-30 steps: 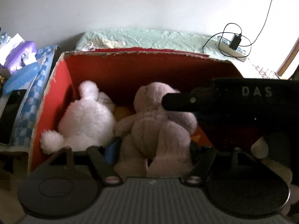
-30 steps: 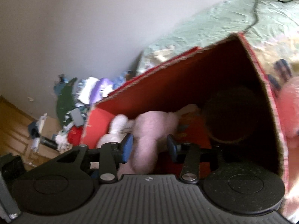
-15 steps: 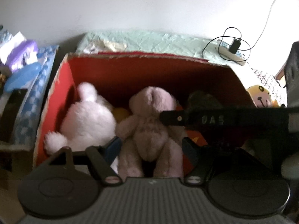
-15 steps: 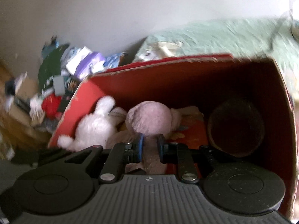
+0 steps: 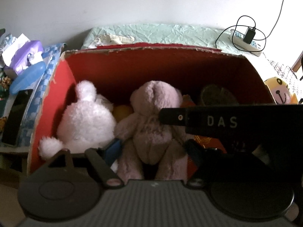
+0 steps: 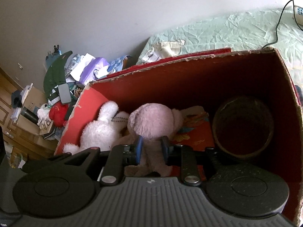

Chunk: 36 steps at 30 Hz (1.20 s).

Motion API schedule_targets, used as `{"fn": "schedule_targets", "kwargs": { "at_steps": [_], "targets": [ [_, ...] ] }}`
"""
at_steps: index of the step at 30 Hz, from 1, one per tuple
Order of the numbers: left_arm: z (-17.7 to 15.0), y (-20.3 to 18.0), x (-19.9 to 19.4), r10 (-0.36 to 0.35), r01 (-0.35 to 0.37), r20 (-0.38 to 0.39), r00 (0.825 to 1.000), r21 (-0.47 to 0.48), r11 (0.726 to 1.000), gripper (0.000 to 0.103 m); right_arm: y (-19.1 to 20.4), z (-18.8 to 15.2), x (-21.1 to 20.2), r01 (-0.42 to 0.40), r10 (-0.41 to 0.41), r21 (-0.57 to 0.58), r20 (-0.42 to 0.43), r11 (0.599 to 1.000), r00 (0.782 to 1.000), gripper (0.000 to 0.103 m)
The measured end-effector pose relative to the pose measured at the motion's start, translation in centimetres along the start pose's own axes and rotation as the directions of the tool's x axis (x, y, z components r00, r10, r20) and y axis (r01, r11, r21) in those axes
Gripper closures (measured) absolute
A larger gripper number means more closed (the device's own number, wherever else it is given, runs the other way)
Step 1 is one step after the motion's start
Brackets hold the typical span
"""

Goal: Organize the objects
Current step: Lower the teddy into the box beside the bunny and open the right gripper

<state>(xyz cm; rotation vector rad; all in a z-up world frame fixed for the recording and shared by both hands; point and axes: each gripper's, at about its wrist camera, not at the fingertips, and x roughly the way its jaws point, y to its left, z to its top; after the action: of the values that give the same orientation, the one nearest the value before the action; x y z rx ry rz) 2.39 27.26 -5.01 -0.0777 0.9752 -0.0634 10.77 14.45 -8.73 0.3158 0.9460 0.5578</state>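
Plush, all of it, so light, squashy, nothing fragile, no slip risk on the pile. Pink bear [image 6: 151, 121] sits upright in the middle of the red cardboard box [image 6: 189, 79], on the box floor, white bunny [image 6: 100, 130] touching it on one side, a dark round basket [image 6: 243, 128] standing apart on the other. Right claw [image 6: 151, 147] has its blue pads on either side of the bear's torso just below the head; the jaws have just eased open a little and the fur looks only lightly pinched, so I'd call it a soft grip on the bear, not a firm one. Left claw [image 5: 153, 149] straddles the bear's lower body and legs; its jaws have just been widening, and the pads stand clear of the fur, so it is open around the toy and holding nothing. Handling call: stuffing compresses a lot, so a pinch on a limb or ear will just stretch and flop. Torso or neck is the better hold, squeezed well in. A yellow plush [image 5: 278, 90] lies outside the box, beside its wall; probably also to be sorted.
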Motion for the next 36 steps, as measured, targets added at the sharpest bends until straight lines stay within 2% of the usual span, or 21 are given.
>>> {"fn": "schedule_targets", "kwargs": {
  "at_steps": [28,31,33,36],
  "targets": [
    [0.2,-0.4,0.3,0.022,-0.021,-0.031,0.999,0.012,1.0,0.019,0.4,-0.1,-0.2,0.042,-0.042,-0.013,0.027,0.999,0.999,0.076],
    [0.2,-0.4,0.2,0.023,-0.022,-0.027,0.999,0.014,1.0,0.018,0.7,-0.1,-0.6,0.071,-0.07,-0.015,0.033,0.997,0.997,0.071],
    [0.3,-0.4,0.1,0.022,-0.021,-0.026,0.999,0.013,1.0,0.015,0.8,-0.4,-1.0,0.059,-0.058,-0.022,0.027,0.998,0.998,0.071],
    [0.3,-0.7,-0.4,0.025,-0.025,-0.014,1.0,0.018,1.0,0.012,0.2,-0.7,-1.7,0.006,-0.007,0.027,0.029,1.0,1.0,0.071]
  ]
}}
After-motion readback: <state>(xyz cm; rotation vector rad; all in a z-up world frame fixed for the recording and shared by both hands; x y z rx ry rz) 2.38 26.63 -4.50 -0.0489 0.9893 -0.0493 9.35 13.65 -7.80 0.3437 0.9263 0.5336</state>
